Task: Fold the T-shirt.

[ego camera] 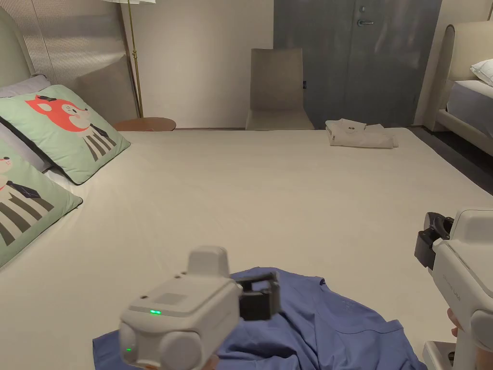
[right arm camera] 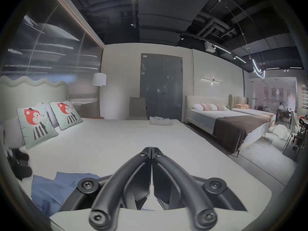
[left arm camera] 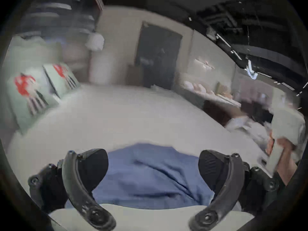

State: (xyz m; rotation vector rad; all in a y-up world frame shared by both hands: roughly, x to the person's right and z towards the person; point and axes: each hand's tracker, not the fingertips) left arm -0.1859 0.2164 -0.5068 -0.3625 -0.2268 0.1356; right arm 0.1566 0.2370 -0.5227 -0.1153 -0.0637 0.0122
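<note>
Presently we are logging the following items.

Item one: a crumpled blue cotton T-shirt (ego camera: 317, 323), lying in a loose heap at the near edge of a wide cream-sheeted bed (ego camera: 269, 192). It is bunched and creased, with no clean fold visible, so we are judging the task to be at its opening step: reaching for the garment before spreading it flat.

Item two: the left gripper (left arm camera: 153, 169), a grey handheld unit with black curved jaws. We are seeing its jaws standing wide apart, hanging just above the blue cloth and framing it, with nothing between them pressed. The left gripper view is blurred.

Item three: the right gripper (right arm camera: 151, 153), of the same make. Its jaws are meeting tip to tip with nothing caught between them, and it is sitting off to the right of the shirt, over bare sheet.

Item four: a folded pale garment (ego camera: 360, 134) resting at the far edge of the bed, well apart from the blue one.

Item five: two mint-green cushions printed with a red fox (ego camera: 72, 130), leaning at the head of the bed.

Next move, as we are judging it: the left jaws are needing to drop onto a shirt edge and pinch it, while the right gripper is needing to spread its jaws and come across to a second edge, so the cloth can be pulled out flat.
</note>
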